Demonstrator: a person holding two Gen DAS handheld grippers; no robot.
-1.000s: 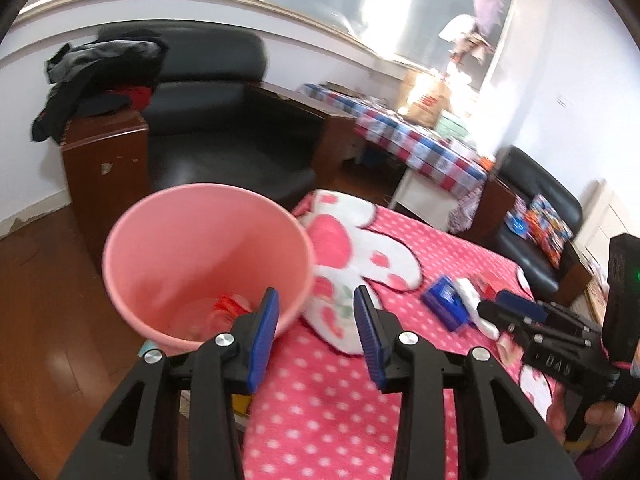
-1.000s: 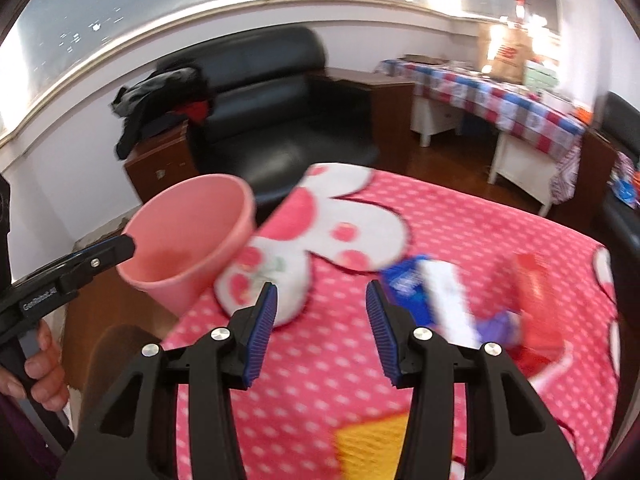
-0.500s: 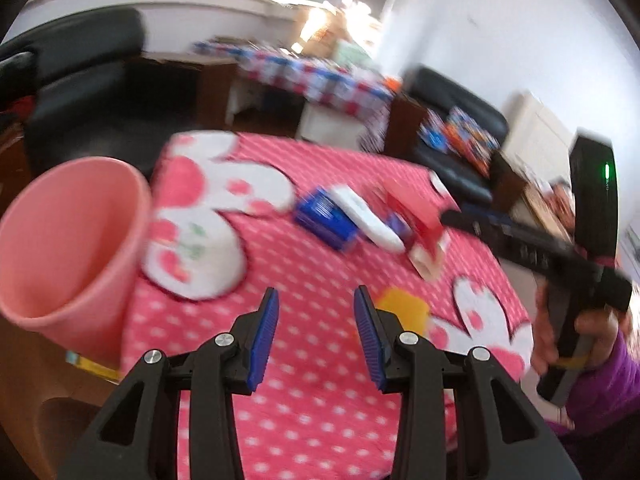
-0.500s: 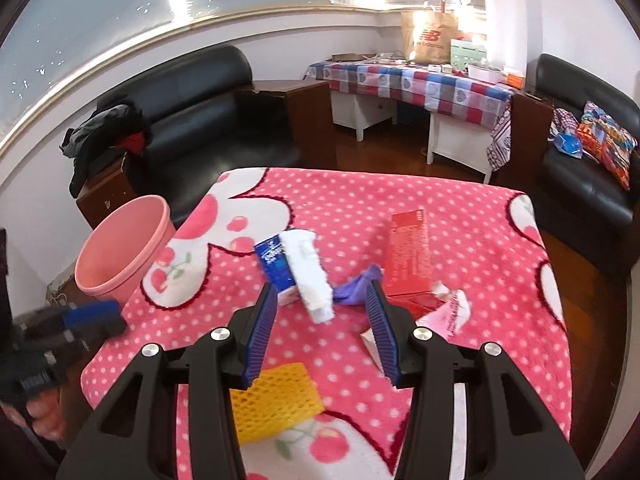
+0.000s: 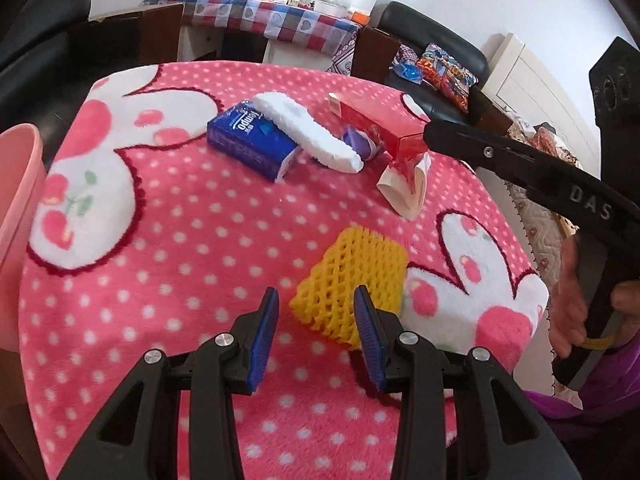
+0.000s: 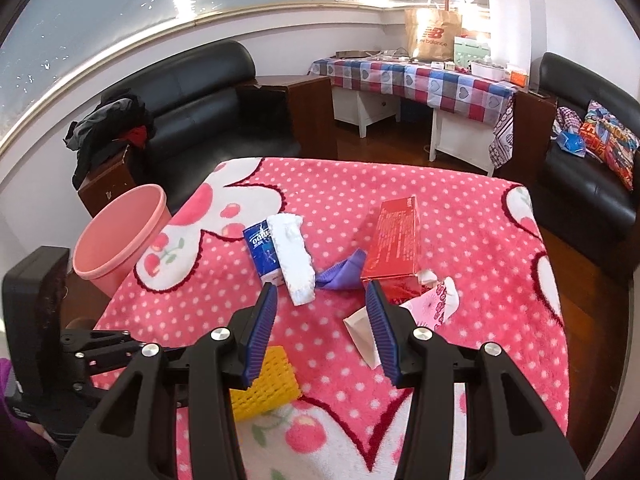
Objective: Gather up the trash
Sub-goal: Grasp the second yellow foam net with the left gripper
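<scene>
Trash lies on a pink polka-dot blanket (image 5: pixel 192 240): a yellow foam fruit net (image 5: pixel 352 276), a blue tissue pack (image 5: pixel 250 142), a white foam strip (image 5: pixel 308 132), a purple wrapper (image 6: pixel 344 274), a red box (image 6: pixel 394 248) and white-pink paper scraps (image 6: pixel 434 300). My left gripper (image 5: pixel 316 332) is open, just short of the yellow net. My right gripper (image 6: pixel 322 322) is open above the middle of the pile. A pink bin (image 6: pixel 116 240) stands at the blanket's left edge.
Black sofas (image 6: pixel 200 108) stand behind and at the right. A checked-cloth table (image 6: pixel 412 80) with a paper bag is at the back. A wooden side cabinet (image 6: pixel 104 184) with clothes on it stands behind the bin.
My left gripper swung right from the pink bin to the yellow net. My right gripper pulled back and rose, bringing the whole trash pile into view.
</scene>
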